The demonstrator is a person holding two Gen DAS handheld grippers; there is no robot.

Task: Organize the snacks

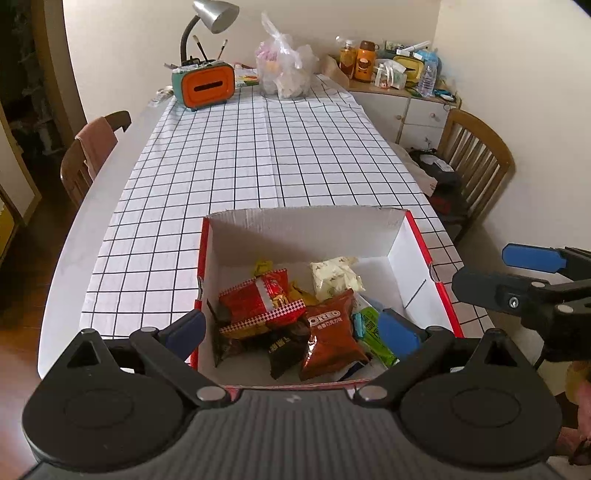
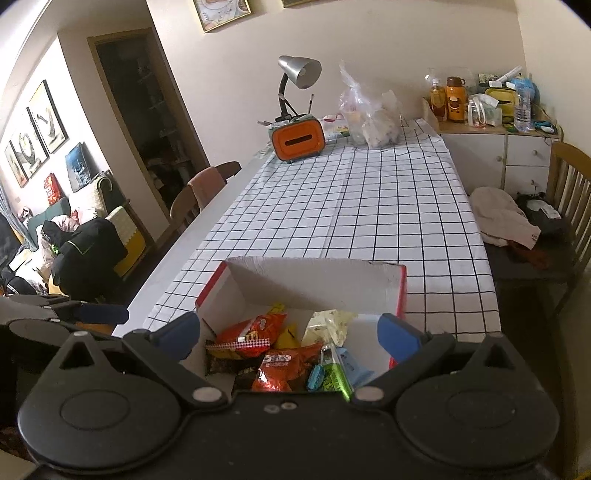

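A red-and-white cardboard box (image 1: 406, 251) (image 2: 236, 288) sits at the near end of the checked table. It holds several snack packets: a red packet (image 1: 262, 299) (image 2: 255, 332), a brown Oreo packet (image 1: 328, 336) (image 2: 284, 369), a cream packet (image 1: 332, 277) (image 2: 328, 325), a green packet (image 1: 373, 332) (image 2: 334, 376) and dark packets. My left gripper (image 1: 295, 332) hovers open and empty over the box's near side. My right gripper (image 2: 291, 336) is open and empty just above the box; it also shows at the right of the left wrist view (image 1: 517, 273).
At the table's far end stand an orange tissue box (image 1: 203, 86) (image 2: 297, 142), a desk lamp (image 1: 210, 22) (image 2: 295, 74) and a plastic bag (image 1: 284, 70) (image 2: 369, 114). Wooden chairs flank the table (image 1: 92, 155) (image 1: 476, 158). A cluttered cabinet (image 1: 402, 96) stands far right.
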